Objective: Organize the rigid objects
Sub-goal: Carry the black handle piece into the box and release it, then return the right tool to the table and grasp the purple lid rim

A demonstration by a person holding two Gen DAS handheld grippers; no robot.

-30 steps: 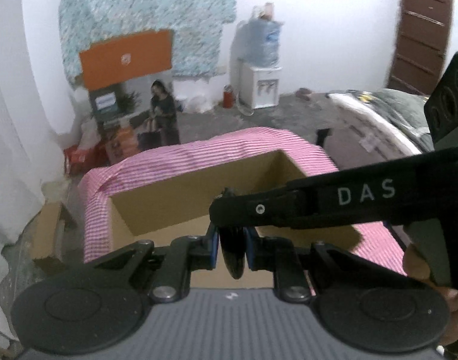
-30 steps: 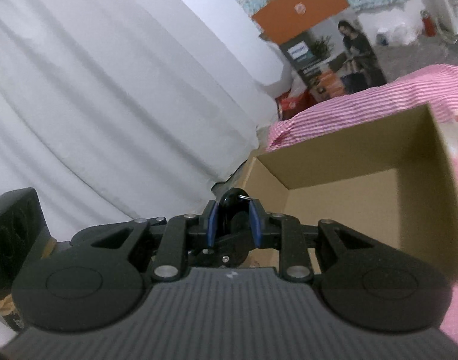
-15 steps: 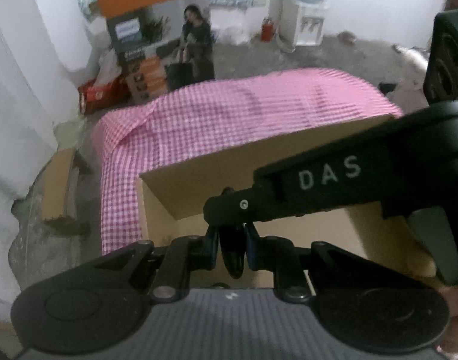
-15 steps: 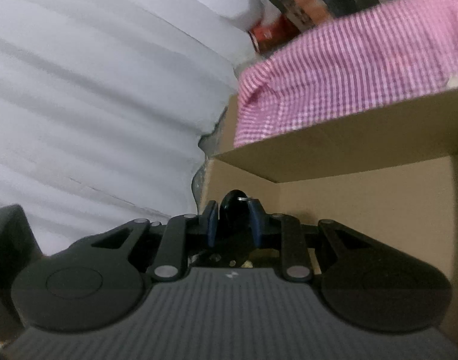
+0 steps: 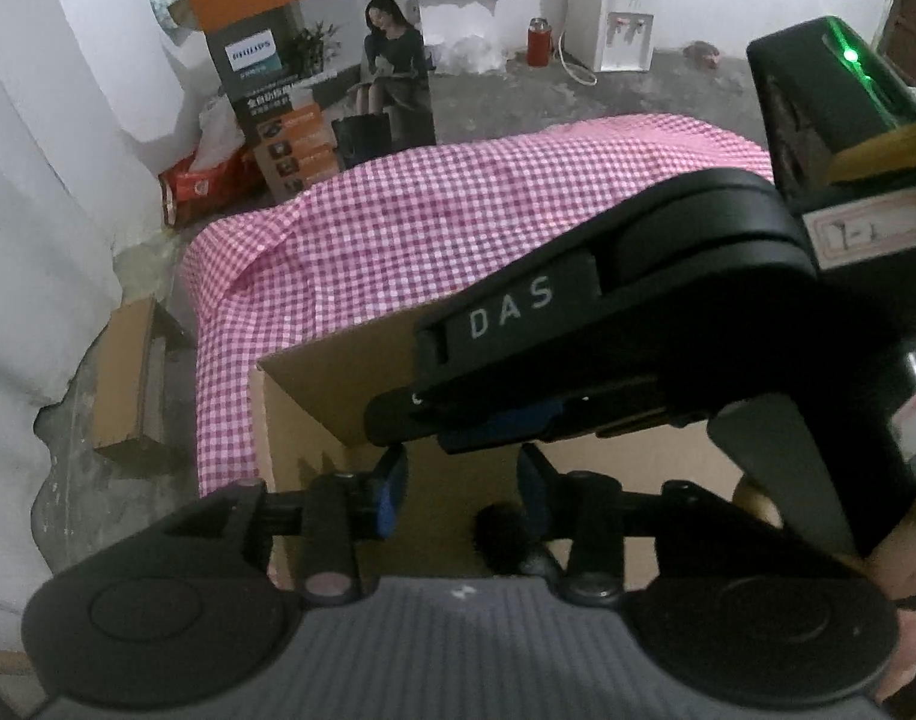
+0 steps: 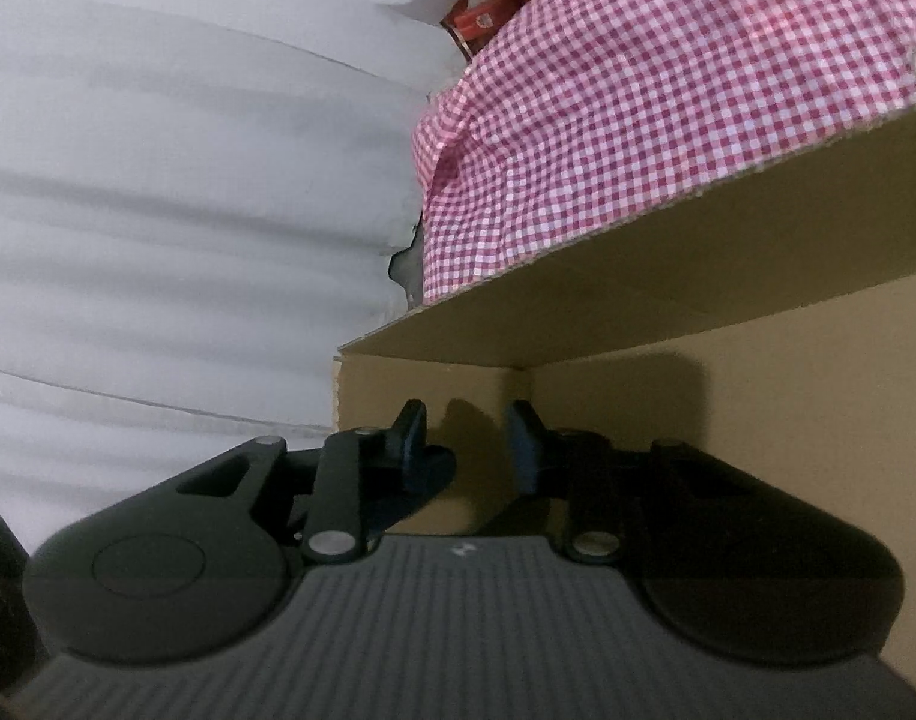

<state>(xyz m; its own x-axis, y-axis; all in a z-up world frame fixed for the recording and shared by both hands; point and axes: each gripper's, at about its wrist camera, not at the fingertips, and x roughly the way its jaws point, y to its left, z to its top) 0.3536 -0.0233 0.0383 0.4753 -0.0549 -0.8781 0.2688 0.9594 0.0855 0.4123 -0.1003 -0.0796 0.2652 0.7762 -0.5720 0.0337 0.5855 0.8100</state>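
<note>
Left wrist: blurred dark object (image 5: 503,537) below tongs (image 5: 461,489).

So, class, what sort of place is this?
Probably a lived-in storeroom or workroom: a bare concrete floor, a water dispenser, and a cardboard box on a pink checked cloth.

Both handheld tools are matte black with a ribbed grey base, round side discs, silver screws and blue-lined jaws: left gripper (image 5: 461,495), right gripper (image 6: 465,441). White "DAS" lettering and a green light mark the right one, upper right in the left view.
</note>
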